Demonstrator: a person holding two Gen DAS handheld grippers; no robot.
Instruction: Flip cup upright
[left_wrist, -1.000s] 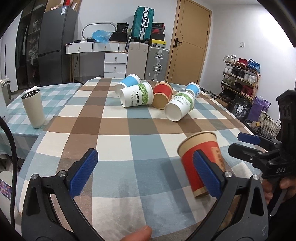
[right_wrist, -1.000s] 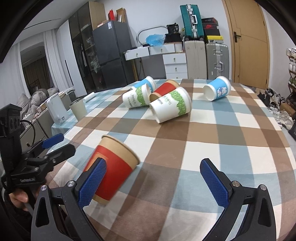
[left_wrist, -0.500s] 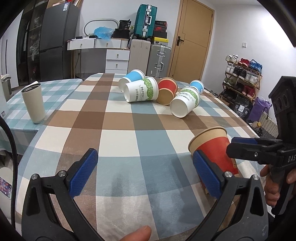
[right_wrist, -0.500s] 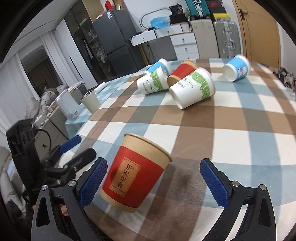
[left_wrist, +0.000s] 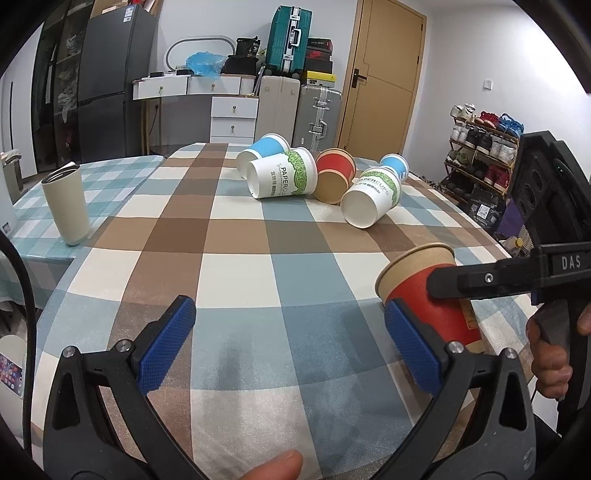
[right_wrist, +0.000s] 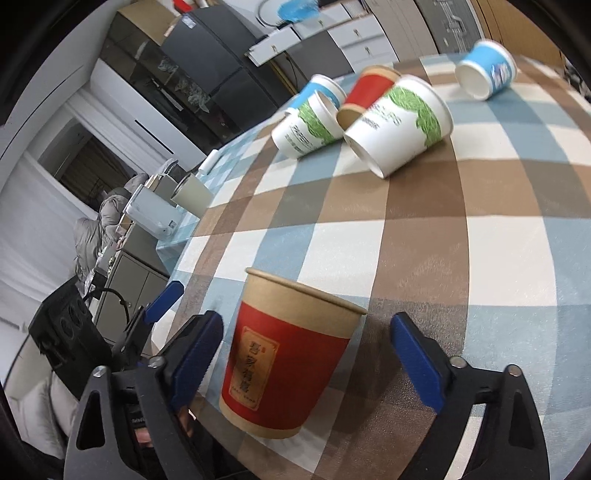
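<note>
The red cup (right_wrist: 288, 354) stood mouth-up between the blue pads of my right tool (right_wrist: 308, 356), near the table's (right_wrist: 480, 258) near edge, its kraft rim uppermost and its base about at the checked cloth, though I could not tell whether it rested fully on it. My right tool's jaws were spread wide, with a clear gap on each side of the cup, so it gripped nothing. From the left wrist view the same red cup (left_wrist: 424, 295) leaned slightly, with one black finger of the right tool crossing in front of it. My left tool (left_wrist: 290, 347) was likewise wide open and held nothing, hanging over bare cloth just left of the cup. Farther across the table lay a cluster of tipped cups: two white-and-green cups (left_wrist: 282, 177), a second red cup (left_wrist: 334, 175) and two blue cups (left_wrist: 264, 147). A beige tumbler (left_wrist: 66, 205) stood upright on the neighbouring table at the left.
</note>
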